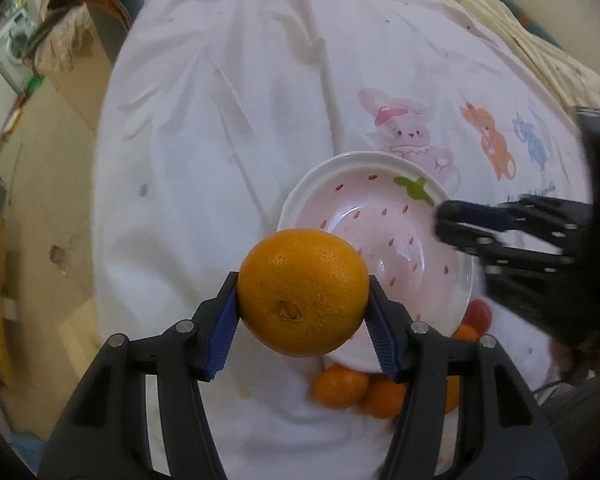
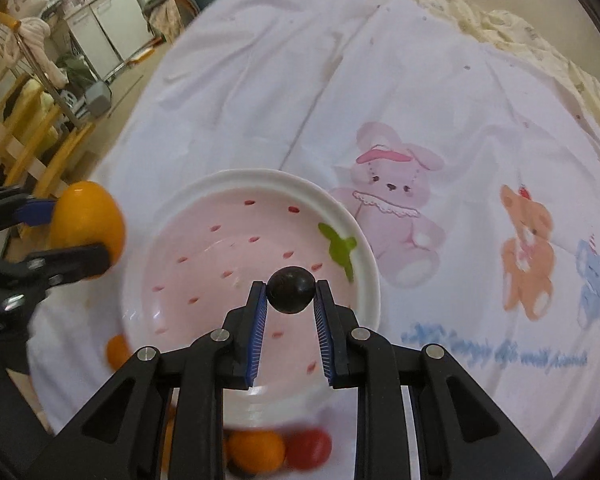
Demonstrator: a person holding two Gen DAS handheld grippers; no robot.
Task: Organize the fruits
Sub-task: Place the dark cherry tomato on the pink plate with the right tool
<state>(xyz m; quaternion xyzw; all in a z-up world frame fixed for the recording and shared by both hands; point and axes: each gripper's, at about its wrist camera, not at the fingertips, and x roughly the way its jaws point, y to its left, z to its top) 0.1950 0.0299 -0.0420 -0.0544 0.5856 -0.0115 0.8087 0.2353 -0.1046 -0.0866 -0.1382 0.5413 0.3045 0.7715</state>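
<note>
My left gripper is shut on a large orange, held just over the near-left rim of a pink strawberry-pattern bowl. In the right wrist view the same orange hangs left of the bowl. My right gripper is shut on a small dark round fruit above the bowl's inside. From the left wrist view the right gripper reaches in over the bowl's right rim. Small oranges and a red fruit lie on the cloth beside the bowl.
A white cloth with printed bear figures covers the surface. More loose fruit, an orange one and a red one, lies near the bowl's front rim. Yellow wooden railings and room furniture stand at the left.
</note>
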